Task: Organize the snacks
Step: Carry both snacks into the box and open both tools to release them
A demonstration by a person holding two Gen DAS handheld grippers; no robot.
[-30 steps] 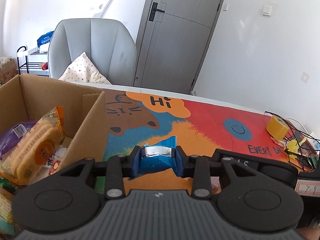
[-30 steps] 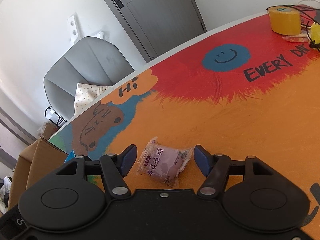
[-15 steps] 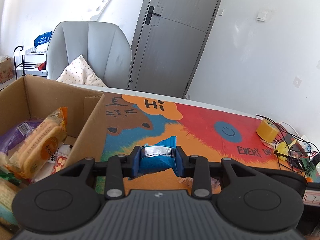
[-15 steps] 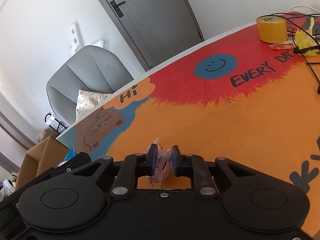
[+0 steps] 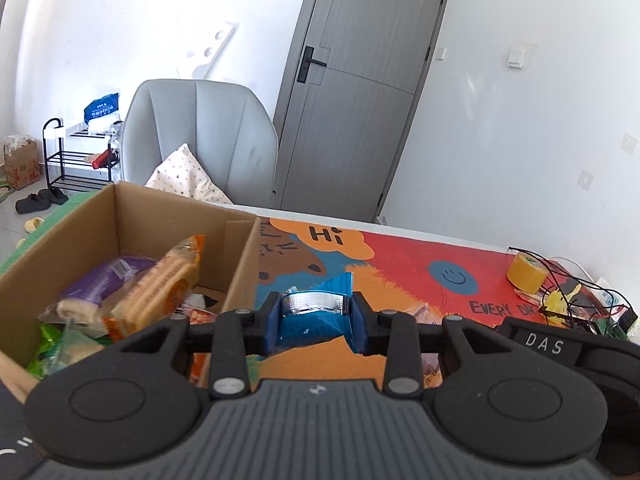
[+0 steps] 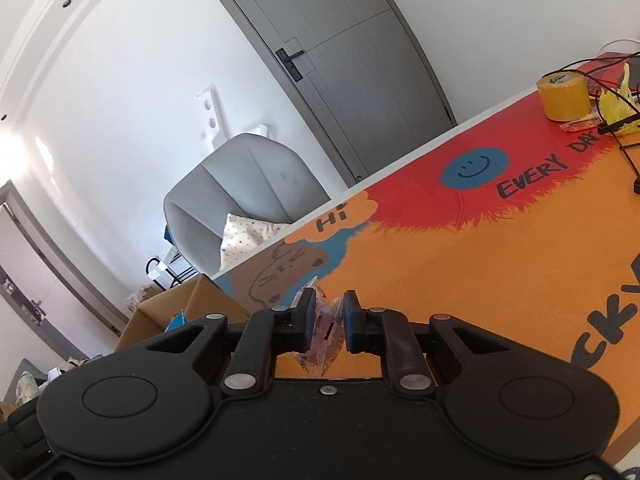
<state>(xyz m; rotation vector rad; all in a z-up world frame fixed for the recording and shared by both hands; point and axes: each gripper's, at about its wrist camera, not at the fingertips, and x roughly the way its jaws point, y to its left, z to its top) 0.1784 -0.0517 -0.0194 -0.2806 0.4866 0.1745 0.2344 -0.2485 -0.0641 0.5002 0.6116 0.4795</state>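
Note:
My left gripper [image 5: 316, 318] is shut on a blue snack packet [image 5: 316, 322] with a silver sealed end, held above the table just right of the cardboard box [image 5: 240, 276]. The box holds several snacks, among them an orange biscuit pack [image 5: 160, 292] and a purple packet [image 5: 96, 284]. My right gripper [image 6: 325, 322] is shut on a purple snack in clear wrap [image 6: 322, 330], lifted off the colourful mat [image 6: 480, 264]. The box [image 6: 176, 312] shows at the left in the right wrist view.
A roll of yellow tape [image 5: 526, 272] and tangled black cables [image 5: 576, 300] lie at the table's far right; the tape also shows in the right wrist view [image 6: 564, 98]. A grey chair [image 5: 200, 136] with a cushion stands behind the table.
My right gripper closed on the purple snack and lifted it off the mat. My left gripper rose and drew closer to the box, still holding the blue packet.

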